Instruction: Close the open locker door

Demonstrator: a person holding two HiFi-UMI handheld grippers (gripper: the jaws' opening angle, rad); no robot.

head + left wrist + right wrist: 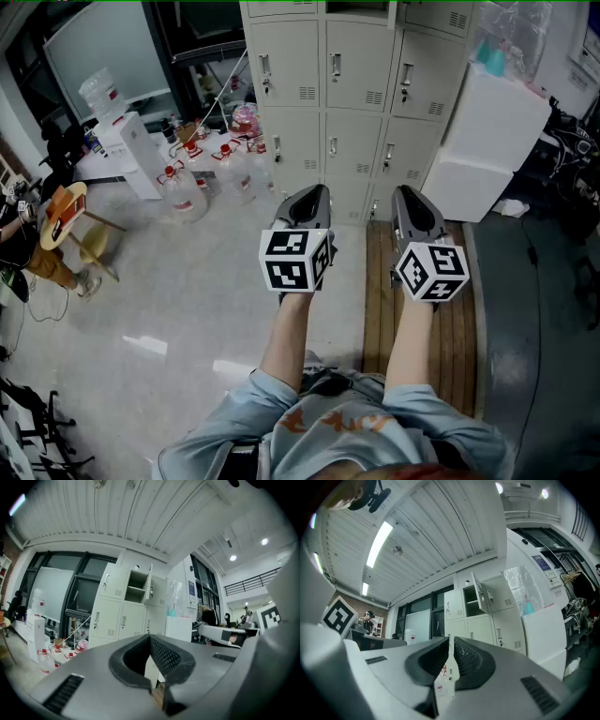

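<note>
The locker door [482,592] is hanging open in the top row of the pale lockers [356,94], at the far side of the room, well apart from both grippers. The open box [137,585] behind it is showing one shelf. Clear jugs [187,192] with red caps are standing on the floor at the left, and I cannot tell how full they are. A clear bag [524,592] on the white boxes [487,141] is holding a blue-green bottle. The head view is cutting off the top row. The left gripper [314,194] and right gripper [405,194] are both pinched almost closed, holding nothing.
</note>
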